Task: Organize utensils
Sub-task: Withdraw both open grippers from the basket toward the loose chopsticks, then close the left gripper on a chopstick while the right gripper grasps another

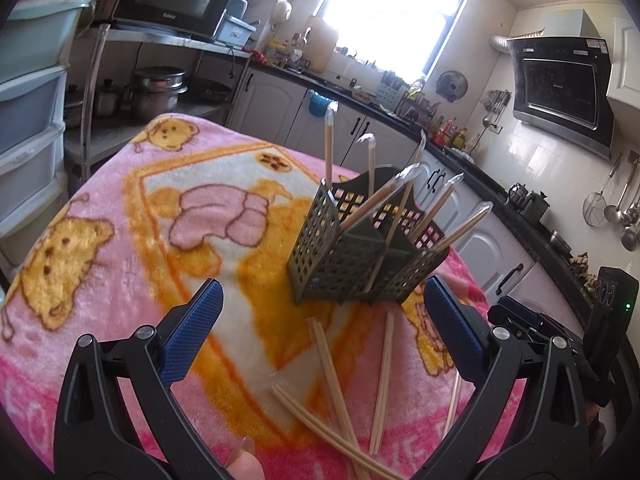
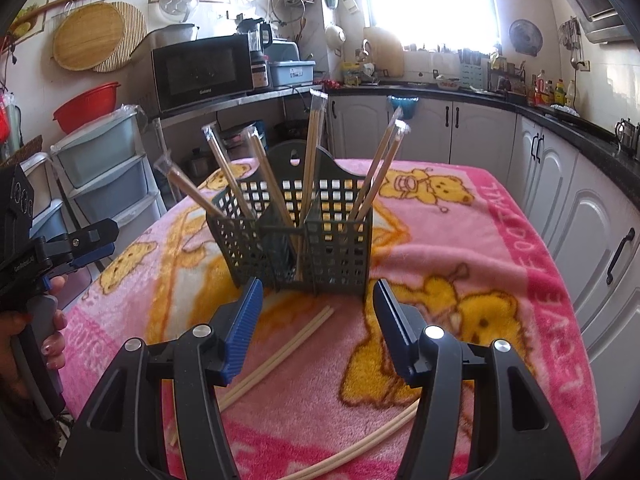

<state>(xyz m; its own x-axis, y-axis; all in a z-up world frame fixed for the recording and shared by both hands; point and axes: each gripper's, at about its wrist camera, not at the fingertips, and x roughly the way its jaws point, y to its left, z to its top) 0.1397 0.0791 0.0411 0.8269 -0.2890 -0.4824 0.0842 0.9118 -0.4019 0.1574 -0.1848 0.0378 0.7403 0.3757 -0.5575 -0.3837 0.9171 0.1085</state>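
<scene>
Your left gripper [image 1: 322, 316] and right gripper [image 2: 318, 312] both stand with jaws apart and nothing between the blue pads. In the left wrist view the lower ends of the loose bare wooden chopsticks [image 1: 340, 392] run off the bottom edge; in the right wrist view the gripper body hides parts of them, so the count is unclear.

The dark green perforated plastic utensil caddy [image 2: 296, 236] stands upright at 12 o'clock from both grippers, on the pink fleece blanket with yellow bears [image 2: 460, 248] covering the table. It has several compartments; which stick sits in which is hard to tell. It holds plastic-wrapped wooden chopstick pairs [image 2: 312, 148], long axes near upright, fanning out from 10 to 2 o'clock, wrapped tips up.

The loose chopsticks lie flat on the blanket just in front of the caddy, at 6 o'clock from it. In the right wrist view one pair [image 2: 280, 356] points toward 1 o'clock. At 9 o'clock in that view a hand [image 2: 52, 332] grips the left gripper's handle, partly cut off.
</scene>
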